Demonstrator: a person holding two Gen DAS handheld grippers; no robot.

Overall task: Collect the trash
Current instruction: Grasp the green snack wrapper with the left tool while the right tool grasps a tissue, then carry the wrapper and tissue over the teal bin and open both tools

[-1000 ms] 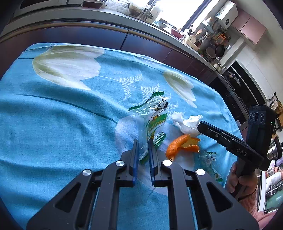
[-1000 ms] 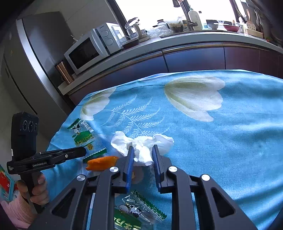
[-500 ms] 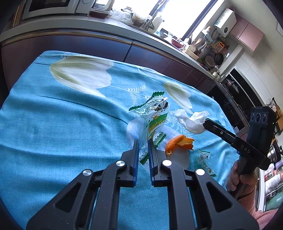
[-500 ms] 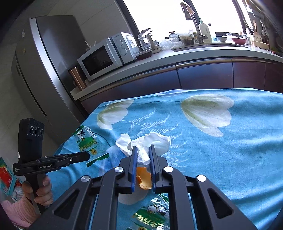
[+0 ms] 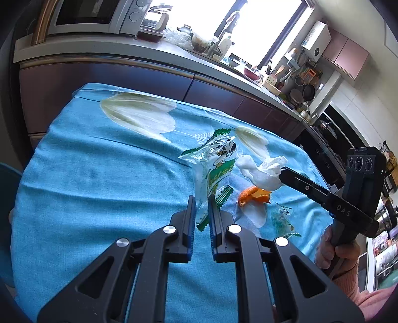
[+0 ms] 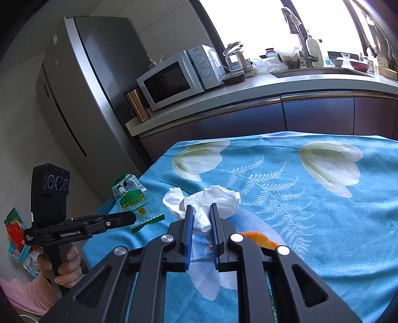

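Snack wrapper pinched by left gripper, tissue by right gripper, half hiding orange peel.

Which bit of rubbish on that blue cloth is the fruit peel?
Start at the blue flowered tablecloth. Near its right edge, below the crumpled white tissue, lies the orange peel. It is the only bright orange, curled piece; its neighbours are white paper and green-edged clear snack wrappers.

Sunlit kitchen: bright window, dark counter cabinets, steel fridge, microwave.
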